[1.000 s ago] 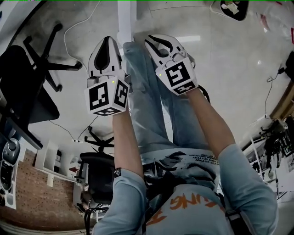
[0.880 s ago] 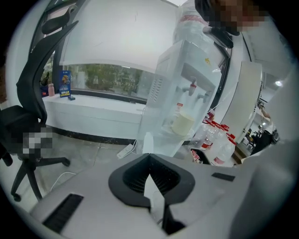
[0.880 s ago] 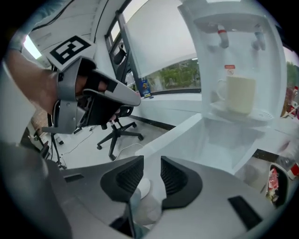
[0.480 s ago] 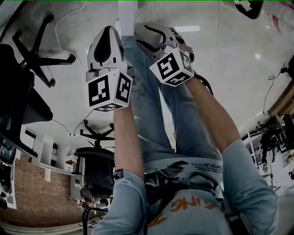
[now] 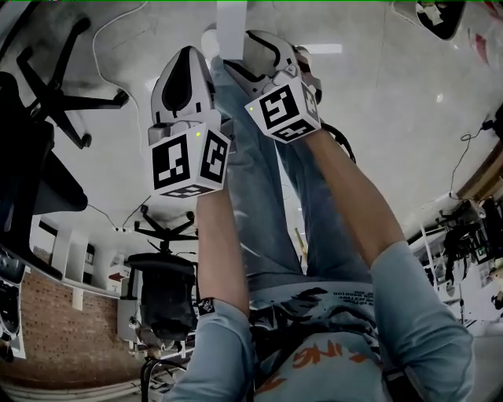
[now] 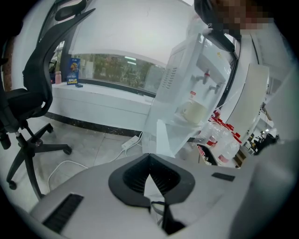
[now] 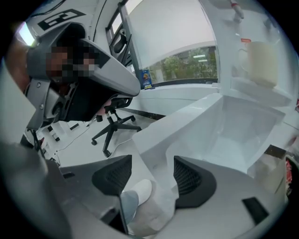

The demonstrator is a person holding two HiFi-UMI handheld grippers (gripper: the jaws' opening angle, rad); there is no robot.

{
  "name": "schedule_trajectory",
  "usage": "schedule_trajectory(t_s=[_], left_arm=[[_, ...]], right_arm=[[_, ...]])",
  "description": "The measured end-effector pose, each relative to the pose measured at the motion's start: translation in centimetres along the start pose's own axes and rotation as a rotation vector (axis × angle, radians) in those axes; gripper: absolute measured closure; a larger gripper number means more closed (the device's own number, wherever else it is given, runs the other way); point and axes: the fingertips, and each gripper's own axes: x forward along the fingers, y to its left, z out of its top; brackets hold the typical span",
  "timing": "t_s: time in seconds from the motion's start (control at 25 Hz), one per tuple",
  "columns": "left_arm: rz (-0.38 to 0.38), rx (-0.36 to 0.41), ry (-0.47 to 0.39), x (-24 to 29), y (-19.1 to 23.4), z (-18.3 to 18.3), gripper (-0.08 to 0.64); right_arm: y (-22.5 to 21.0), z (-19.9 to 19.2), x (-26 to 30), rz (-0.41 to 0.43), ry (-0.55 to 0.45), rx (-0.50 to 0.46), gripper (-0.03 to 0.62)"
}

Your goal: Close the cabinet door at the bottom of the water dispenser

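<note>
The white water dispenser (image 6: 198, 88) stands ahead in the left gripper view, and its bottom cabinet door (image 6: 163, 135) hangs open toward me. In the right gripper view that door (image 7: 205, 126) fills the middle. Its near edge runs down between the jaws of my right gripper (image 7: 152, 175); the jaws are opening and the pads (image 7: 189, 177) stand clear of it. My left gripper (image 6: 149, 163) is shut with nothing in it and points at the door's edge. In the head view the left gripper (image 5: 185, 59) and the right gripper (image 5: 253, 45) sit side by side just below the door's edge (image 5: 230, 23).
A black office chair (image 6: 28, 107) stands to the left, with a power strip and cable (image 6: 131, 142) on the floor by the dispenser. Red-capped water bottles (image 6: 224, 140) crowd its right side. A cream jug (image 6: 194, 112) sits on the drip tray. My jeans-clad legs (image 5: 267, 196) are below the grippers.
Both grippers have moved up the head view toward the white door edge. The right gripper has rolled a little and its marker cube now faces more to the left.
</note>
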Motion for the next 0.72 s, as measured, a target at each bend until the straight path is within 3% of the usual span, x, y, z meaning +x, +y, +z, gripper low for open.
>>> schedule_trajectory(t_s=[0.4, 0.56, 0.72], left_arm=[[-0.01, 0.013, 0.02, -0.2, 1.2, -1.1, 0.538], [-0.034, 0.096, 0.049, -0.1, 0.1, -1.6, 0.538], [-0.037, 0.084, 0.048, 0.0, -0.4, -1.7, 0.538]], right_arm=[[-1.1, 0.1, 1.8, -0.155, -0.015, 0.112, 0.319], [-1.1, 0.1, 1.7, -0.171, 0.0, 0.116, 0.321], [-1.2, -0.1, 1.4, -0.164, 0.02, 0.094, 0.324]])
